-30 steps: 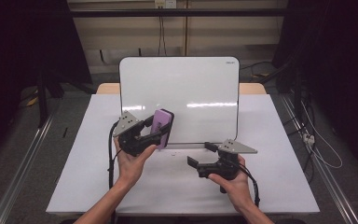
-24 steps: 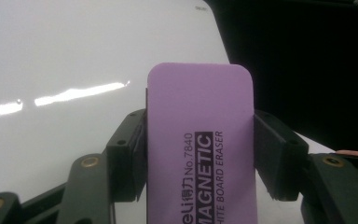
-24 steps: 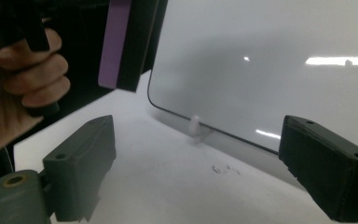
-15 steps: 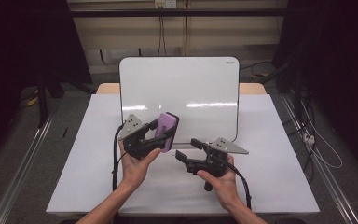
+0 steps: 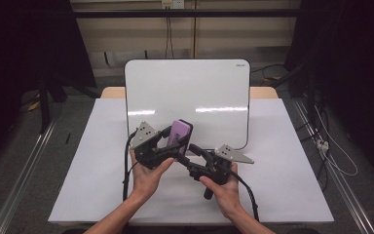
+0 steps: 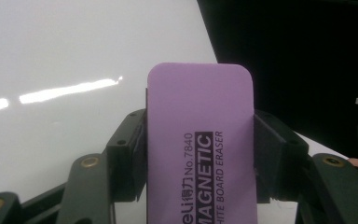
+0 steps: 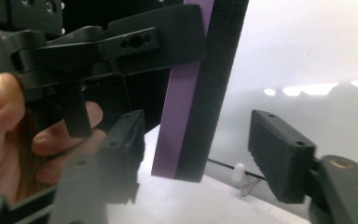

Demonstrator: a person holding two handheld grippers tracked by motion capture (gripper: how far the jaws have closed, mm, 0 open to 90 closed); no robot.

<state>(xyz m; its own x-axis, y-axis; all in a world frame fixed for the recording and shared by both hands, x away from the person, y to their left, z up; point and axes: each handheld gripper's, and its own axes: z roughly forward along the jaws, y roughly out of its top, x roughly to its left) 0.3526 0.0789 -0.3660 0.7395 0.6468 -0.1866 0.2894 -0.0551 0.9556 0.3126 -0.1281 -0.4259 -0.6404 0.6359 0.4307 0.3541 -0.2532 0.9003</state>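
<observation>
The left claw (image 5: 175,141) sits left of centre over the white surface (image 5: 78,161), held in the person's left hand (image 5: 148,173). Its jaws are pressed against the two long sides of a purple whiteboard eraser (image 5: 180,132), pinching it firmly. In the left gripper view the eraser (image 6: 200,144) stands upright between the jaws, its printed purple face toward the camera. The eraser is raised off the surface, in front of the lower left part of the whiteboard (image 5: 190,92), which stands at the rear of the surface.

The right claw (image 5: 191,152) is just right of the eraser, held in the right hand (image 5: 224,187) and angled up and leftward toward the eraser's lower end. In the right gripper view the eraser (image 7: 186,102) shows edge-on, purple layer at left and black felt at right, hanging between the two jaws. Both jaws stand clear of it, with a visible gap on each side. The right claw has just been closing and remains spread around the eraser without gripping it.
</observation>
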